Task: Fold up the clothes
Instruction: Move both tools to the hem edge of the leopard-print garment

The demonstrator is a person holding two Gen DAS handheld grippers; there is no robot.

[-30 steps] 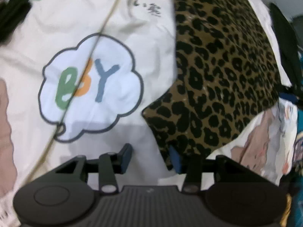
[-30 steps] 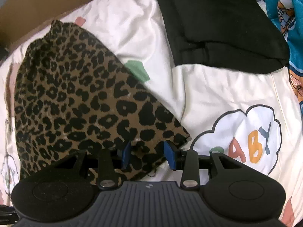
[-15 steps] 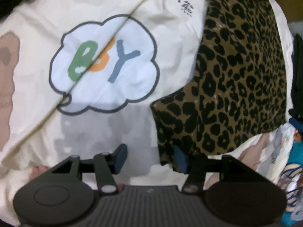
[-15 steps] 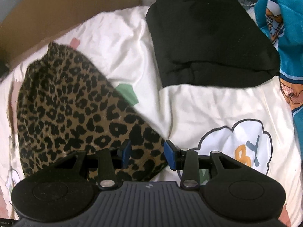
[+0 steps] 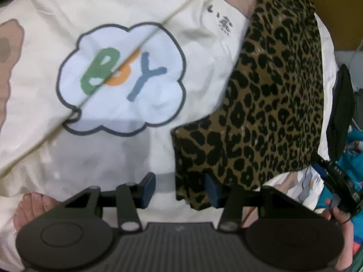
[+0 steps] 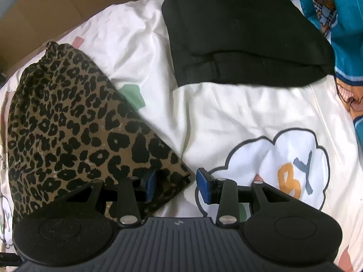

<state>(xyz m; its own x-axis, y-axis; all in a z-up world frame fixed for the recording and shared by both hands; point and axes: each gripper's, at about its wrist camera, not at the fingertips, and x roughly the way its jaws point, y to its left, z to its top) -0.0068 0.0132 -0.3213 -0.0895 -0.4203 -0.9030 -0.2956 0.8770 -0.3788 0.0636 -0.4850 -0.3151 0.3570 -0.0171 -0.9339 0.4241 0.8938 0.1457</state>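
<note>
A leopard-print garment (image 5: pixel 272 104) lies flat on a white bedsheet with a cloud print (image 5: pixel 122 79). In the left wrist view my left gripper (image 5: pixel 179 189) is open, its jaws on either side of the garment's near corner. In the right wrist view the same garment (image 6: pixel 68 124) lies at the left. My right gripper (image 6: pixel 175 184) is open, its jaws on either side of another corner of the garment. Neither gripper holds cloth.
A folded black garment (image 6: pixel 238 34) lies at the back of the bed. A blue printed cloth (image 6: pixel 340 22) lies at the far right. A cardboard box (image 6: pixel 56 6) stands beyond the bed at the left. Bare toes (image 5: pixel 29 208) show at the lower left.
Both grippers have shifted over the bed and stayed open. The left view has swung so the cloud print sits more central. The right gripper has drawn back slightly toward the corner.
</note>
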